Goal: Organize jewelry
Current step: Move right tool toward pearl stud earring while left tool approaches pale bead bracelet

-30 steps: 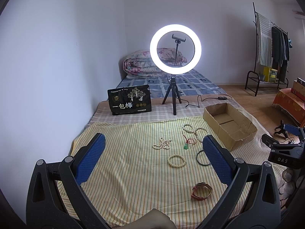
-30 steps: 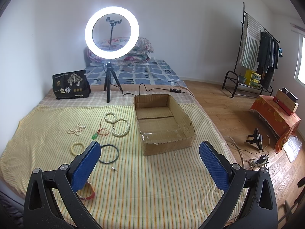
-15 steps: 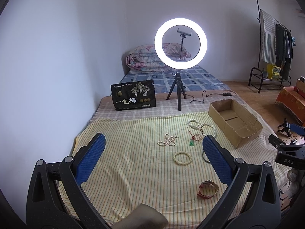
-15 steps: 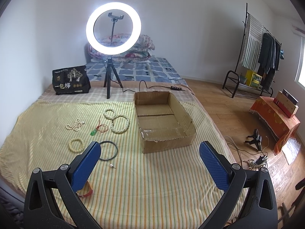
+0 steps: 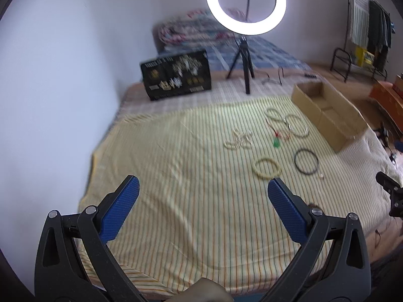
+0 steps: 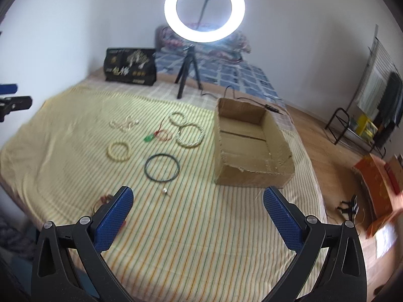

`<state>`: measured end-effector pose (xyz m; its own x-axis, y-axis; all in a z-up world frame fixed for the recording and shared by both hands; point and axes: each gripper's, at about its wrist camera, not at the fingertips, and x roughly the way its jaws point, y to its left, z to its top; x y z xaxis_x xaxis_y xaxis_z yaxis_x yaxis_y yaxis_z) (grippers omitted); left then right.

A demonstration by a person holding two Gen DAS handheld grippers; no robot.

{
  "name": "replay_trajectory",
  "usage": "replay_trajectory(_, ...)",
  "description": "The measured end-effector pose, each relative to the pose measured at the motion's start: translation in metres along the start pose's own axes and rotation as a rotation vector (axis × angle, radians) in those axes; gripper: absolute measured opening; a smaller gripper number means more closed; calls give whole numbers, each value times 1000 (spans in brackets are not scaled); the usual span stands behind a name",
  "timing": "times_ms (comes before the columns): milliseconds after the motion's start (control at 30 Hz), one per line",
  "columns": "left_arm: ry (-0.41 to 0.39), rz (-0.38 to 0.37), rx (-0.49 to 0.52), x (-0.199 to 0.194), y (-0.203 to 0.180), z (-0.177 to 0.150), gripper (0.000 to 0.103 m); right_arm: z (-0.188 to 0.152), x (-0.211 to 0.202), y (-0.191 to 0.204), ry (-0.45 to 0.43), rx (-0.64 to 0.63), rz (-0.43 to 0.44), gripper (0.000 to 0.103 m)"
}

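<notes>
Spreading across the bed, a yellow striped sheet [image 6: 206,239] is seen carrying the jewelry, with both grippers held above its near edge. The left gripper [image 5: 202,214] is seen with its blue pads [image 5: 121,209] spread wide apart and nothing between them; the right gripper [image 6: 197,220] is likewise wide apart and empty.

A black ring bangle [image 6: 162,167] is laid flat near the middle of the sheet, with a small pale bead [image 6: 165,190] just in front of it. A cream beaded bracelet [image 6: 119,151] is placed to its left, apart from it. Farther back, a green pendant on a red cord [image 6: 149,138] is found beside a large pale twisted bracelet [image 6: 189,136], which touches a smaller pale ring [image 6: 177,117] behind it. A loose pale bead strand [image 6: 124,123] is spread out to the left of these. A reddish-brown piece [image 6: 104,198] is partly hidden behind the right gripper's left finger; its form cannot be told.

An open cardboard box [image 6: 252,151] is set on the sheet to the right of the jewelry, near the twisted bracelet but not touching it, and nothing is seen inside.

Behind the sheet, a lit ring light [image 6: 204,7] is stood on a small black tripod [image 6: 187,75], and a black printed bag [image 6: 131,66] is propped upright to its left. A clothes rack [image 5: 365,25] is seen by the far wall in the left wrist view, which is blurred.
</notes>
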<state>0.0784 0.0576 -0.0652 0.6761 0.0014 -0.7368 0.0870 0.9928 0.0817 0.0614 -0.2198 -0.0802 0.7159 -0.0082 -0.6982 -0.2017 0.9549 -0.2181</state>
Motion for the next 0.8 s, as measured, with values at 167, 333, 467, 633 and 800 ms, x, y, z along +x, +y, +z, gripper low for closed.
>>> replay_trajectory(167,119,-55,-26,34,4,-9,103,0,17,9,72,-54,41,102)
replay_trajectory(333,156,13,-9,47,1,-13,103,-4,27,12,125,-58,85,102)
replay_trajectory(467,198,6,-14,58,3,-13,103,-7,32,15,151,-61,127,102)
replay_trajectory(633,276,-82,-48,81,0,-14,103,-10,38,19,174,-63,167,102)
replay_trajectory(800,288,-140,-49,94,-12,-7,81,-11,46,10,195,-28,184,91)
